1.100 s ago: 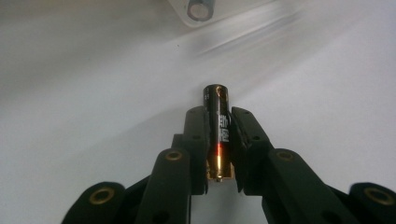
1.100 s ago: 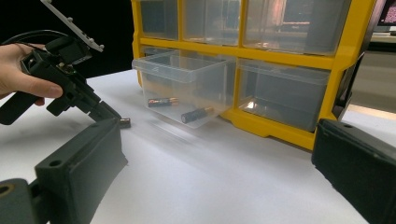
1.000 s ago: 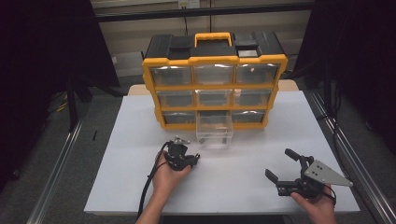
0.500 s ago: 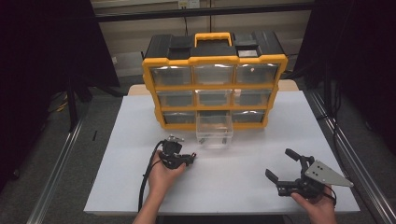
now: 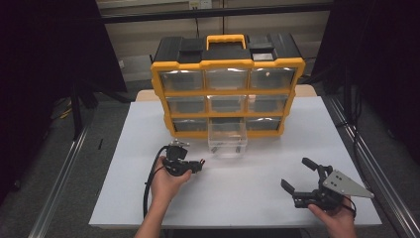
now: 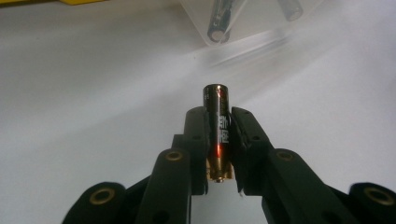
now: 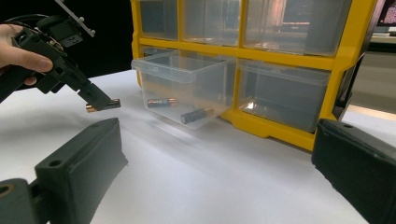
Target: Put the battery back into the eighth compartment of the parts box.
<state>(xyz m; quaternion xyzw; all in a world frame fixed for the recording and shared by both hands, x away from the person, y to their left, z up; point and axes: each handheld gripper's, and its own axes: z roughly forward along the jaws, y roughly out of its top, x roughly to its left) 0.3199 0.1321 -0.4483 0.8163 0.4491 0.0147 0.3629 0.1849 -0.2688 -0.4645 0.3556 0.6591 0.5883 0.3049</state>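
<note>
A yellow and black drawer organizer (image 5: 228,84) stands at the back of the white table (image 5: 148,129). Its bottom middle clear drawer (image 5: 227,139) is pulled out, and two batteries (image 7: 161,101) (image 7: 196,114) lie inside. My left gripper (image 5: 195,166) hovers just left of the drawer's front, shut on a dark battery (image 6: 215,93) with a copper end. The battery sticks out past the jaw tips of the left gripper (image 6: 217,116). My right gripper (image 5: 298,174) rests low at the near right, open, with nothing between its jaws.
The other drawers of the organizer are pushed in. Bare white tabletop lies between the two grippers (image 5: 237,183). Metal rails (image 5: 356,148) run along both sides of the table, and beyond them it is dark.
My left hand and its gripper have drifted slightly left, still holding the battery. The right gripper has stayed where it was.
</note>
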